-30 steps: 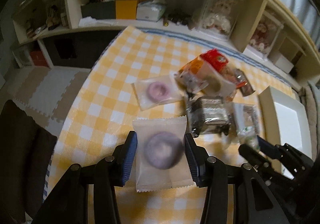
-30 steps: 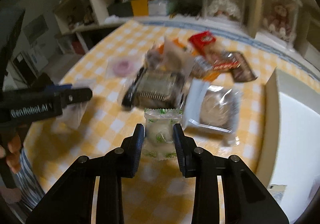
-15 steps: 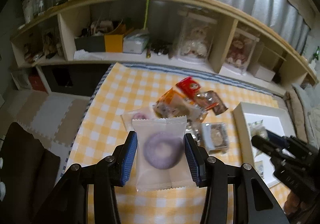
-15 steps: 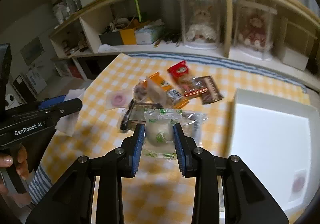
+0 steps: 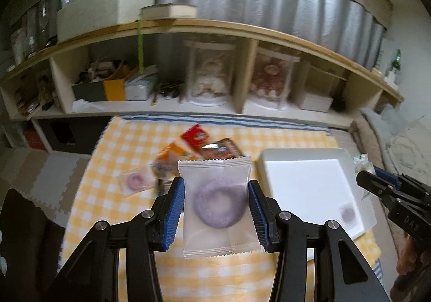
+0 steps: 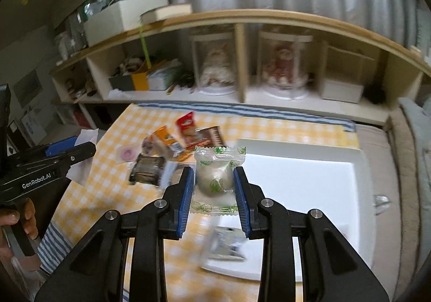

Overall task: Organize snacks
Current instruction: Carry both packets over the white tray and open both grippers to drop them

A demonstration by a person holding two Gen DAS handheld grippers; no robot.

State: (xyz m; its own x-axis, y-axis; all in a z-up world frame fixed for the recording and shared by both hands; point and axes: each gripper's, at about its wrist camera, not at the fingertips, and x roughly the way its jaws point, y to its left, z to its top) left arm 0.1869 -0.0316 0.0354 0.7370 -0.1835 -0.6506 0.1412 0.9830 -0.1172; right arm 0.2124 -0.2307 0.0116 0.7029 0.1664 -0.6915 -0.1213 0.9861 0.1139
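Observation:
My left gripper [image 5: 216, 201] is shut on a frosted packet with a purple ring pastry [image 5: 218, 205], held high above the yellow checked table [image 5: 107, 194]. My right gripper [image 6: 214, 186] is shut on a clear green-printed packet with a pale round sweet [image 6: 215, 176], held above the near-left edge of the white tray [image 6: 309, 183]. The tray also shows in the left wrist view [image 5: 304, 183], with one purple pastry packet [image 5: 347, 211] in its near right corner. A pile of snack packets [image 6: 172, 146] lies left of the tray, with a pink ring pastry packet [image 5: 134, 181] at its left.
A low wooden shelf unit [image 5: 242, 81] with boxes and cased dolls runs behind the table. A clear-wrapped snack [image 6: 226, 244] lies by the tray's near-left corner. Foam floor mats [image 5: 35, 175] lie left of the table. A beige cushion [image 6: 404, 167] lies right.
Both grippers have risen and moved right with their packets, away from the snack pile; the right one now hangs over the tray's edge.

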